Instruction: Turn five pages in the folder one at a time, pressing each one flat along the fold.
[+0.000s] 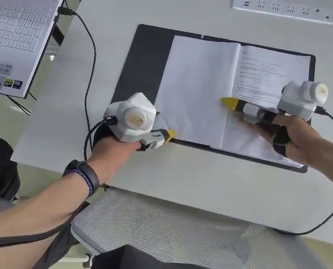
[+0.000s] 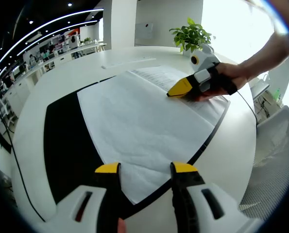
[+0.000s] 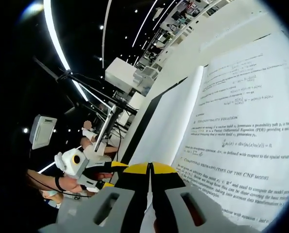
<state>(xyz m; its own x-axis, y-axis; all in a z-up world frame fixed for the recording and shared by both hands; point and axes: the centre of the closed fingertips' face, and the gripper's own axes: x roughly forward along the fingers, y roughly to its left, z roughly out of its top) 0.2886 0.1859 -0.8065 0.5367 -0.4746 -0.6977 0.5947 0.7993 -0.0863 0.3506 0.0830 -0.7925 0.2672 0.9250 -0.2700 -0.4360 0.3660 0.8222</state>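
Left tongs (image 1: 165, 135) wide at near edge of folder (image 1: 141, 61); right tongs (image 1: 229, 103) tips-together on its fore-aft fold (image 1: 237, 67).

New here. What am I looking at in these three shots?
No robot: someone works two hand-held, two-finger grippers. One picture comes from a headset camera looking down; the round two come from cameras on the grippers. On the table lies an open black folder, blank page left, printed page right; a laptop and power strip are nearby. The left gripper, fingers open, is at the folder's near edge; the right gripper, fingers shut, has its tip on the paper by the fold. Nothing is held.
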